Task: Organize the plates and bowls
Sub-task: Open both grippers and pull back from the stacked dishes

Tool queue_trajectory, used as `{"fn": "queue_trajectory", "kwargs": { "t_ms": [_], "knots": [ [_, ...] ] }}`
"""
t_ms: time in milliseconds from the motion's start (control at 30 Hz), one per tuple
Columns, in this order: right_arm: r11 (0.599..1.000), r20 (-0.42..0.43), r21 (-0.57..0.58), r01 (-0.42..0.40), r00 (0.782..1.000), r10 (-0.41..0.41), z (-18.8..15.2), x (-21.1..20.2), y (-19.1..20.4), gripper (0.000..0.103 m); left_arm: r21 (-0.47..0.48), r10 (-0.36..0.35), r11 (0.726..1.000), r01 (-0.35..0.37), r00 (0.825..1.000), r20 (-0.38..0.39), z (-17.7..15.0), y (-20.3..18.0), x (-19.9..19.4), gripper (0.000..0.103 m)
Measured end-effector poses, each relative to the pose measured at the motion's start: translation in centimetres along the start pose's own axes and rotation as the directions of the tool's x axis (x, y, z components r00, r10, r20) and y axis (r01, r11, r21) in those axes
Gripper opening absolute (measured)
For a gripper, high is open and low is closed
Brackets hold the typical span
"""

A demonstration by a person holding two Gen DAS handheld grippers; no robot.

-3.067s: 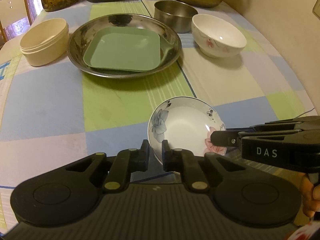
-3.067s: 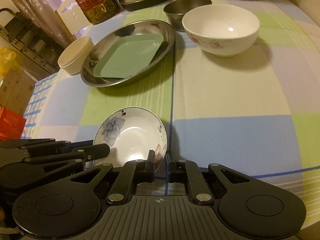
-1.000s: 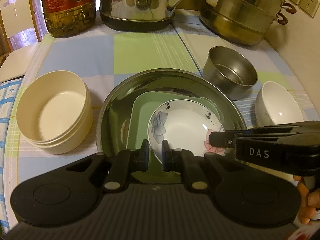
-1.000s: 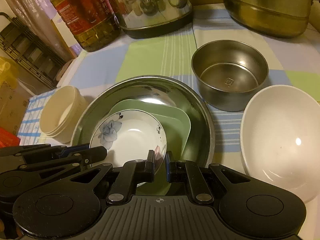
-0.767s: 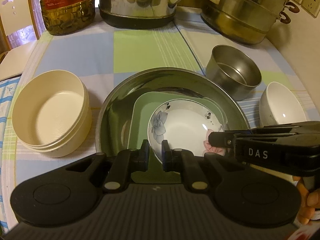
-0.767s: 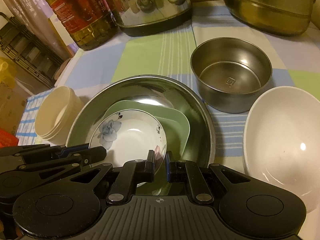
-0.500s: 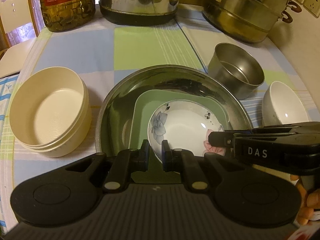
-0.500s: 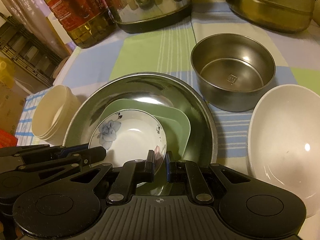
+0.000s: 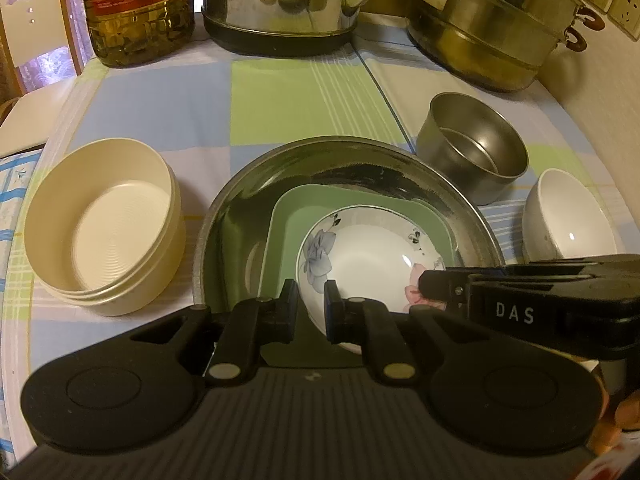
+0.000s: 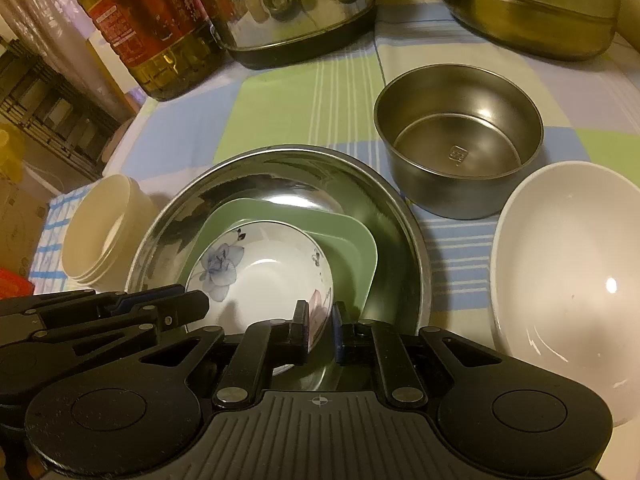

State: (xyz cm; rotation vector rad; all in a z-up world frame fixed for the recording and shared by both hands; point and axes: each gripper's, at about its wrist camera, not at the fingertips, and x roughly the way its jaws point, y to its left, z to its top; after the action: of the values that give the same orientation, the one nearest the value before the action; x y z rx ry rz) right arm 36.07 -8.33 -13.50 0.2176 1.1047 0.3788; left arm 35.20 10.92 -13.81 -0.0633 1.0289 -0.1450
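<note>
A white floral bowl [image 9: 370, 258] [image 10: 260, 276] is held over a green square plate [image 9: 288, 216] [image 10: 340, 232] that lies in a large steel dish [image 9: 360, 160] [image 10: 280, 168]. My left gripper [image 9: 311, 300] is shut on the bowl's near rim. My right gripper [image 10: 320, 322] is shut on the bowl's rim at the pink flower; it also shows in the left wrist view [image 9: 428, 286]. Whether the bowl touches the plate I cannot tell.
A cream plastic bowl [image 9: 104, 224] stands left of the dish. A small steel pot [image 9: 472, 148] [image 10: 460, 140] and a white bowl [image 9: 568, 220] [image 10: 568, 272] stand to the right. An oil bottle [image 10: 148, 24], a kettle [image 9: 280, 0] and a steamer pot [image 9: 492, 20] stand behind.
Both grippers carried the floral bowl from the bare tablecloth to over the green plate in the steel dish, and in the last second it has sunk slightly lower.
</note>
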Motion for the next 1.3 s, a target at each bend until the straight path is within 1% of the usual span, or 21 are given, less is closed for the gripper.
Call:
{"fn": "queue_trajectory", "kwargs": {
  "t_ms": [100,133,167,233,333,467,600,800,967,1300],
  "knots": [
    [1.000,0.010,0.002,-0.005,1.000,0.005,-0.1,-0.4,0.1,0.017,-0.005,0.001,1.000,-0.001,1.000,0.005,0.0,-0.1,-0.3,0.012],
    [1.000,0.014,0.002,-0.007,1.000,0.007,-0.2,-0.6,0.1,0.024,-0.006,0.001,1.000,-0.001,1.000,0.008,0.0,-0.1,-0.5,0.012],
    [1.000,0.020,0.001,-0.009,1.000,0.009,-0.3,-0.8,0.1,0.033,-0.006,0.002,1.000,-0.001,1.000,0.011,0.0,-0.2,-0.7,0.012],
    [1.000,0.036,0.001,-0.013,0.999,0.013,-0.5,-1.3,0.1,0.043,-0.010,0.001,1.000,-0.001,1.000,0.018,-0.1,-0.3,-1.1,0.012],
    [1.000,0.046,-0.001,-0.023,0.999,0.023,-0.8,-2.1,0.2,0.047,-0.023,0.004,1.000,-0.004,1.000,0.027,-0.3,-0.4,-2.0,0.018],
    [0.999,0.070,0.005,-0.044,0.997,0.043,-1.5,-3.7,0.1,0.055,-0.046,0.008,0.999,-0.006,0.999,0.048,-0.9,-0.6,-3.8,0.019],
    [0.998,0.102,0.008,-0.070,0.992,0.069,-2.5,-5.8,0.1,0.059,-0.061,0.005,0.998,-0.001,0.998,0.070,-1.8,-1.0,-5.9,0.021],
    [0.995,0.119,-0.005,-0.100,0.988,0.099,-4.4,-9.1,-0.1,0.065,-0.065,0.015,0.998,-0.011,0.997,0.074,-3.9,-2.2,-9.0,0.022],
    [0.993,0.111,-0.020,-0.116,0.987,0.118,-6.8,-11.6,-0.7,0.069,-0.076,0.022,0.997,-0.016,0.997,0.080,-6.1,-3.5,-11.3,0.023],
    [0.990,0.081,-0.068,-0.120,0.989,0.125,-11.8,-15.8,-1.8,0.072,-0.109,0.050,0.993,-0.040,0.995,0.091,-11.2,-5.8,-15.5,0.024]
  ]
}}
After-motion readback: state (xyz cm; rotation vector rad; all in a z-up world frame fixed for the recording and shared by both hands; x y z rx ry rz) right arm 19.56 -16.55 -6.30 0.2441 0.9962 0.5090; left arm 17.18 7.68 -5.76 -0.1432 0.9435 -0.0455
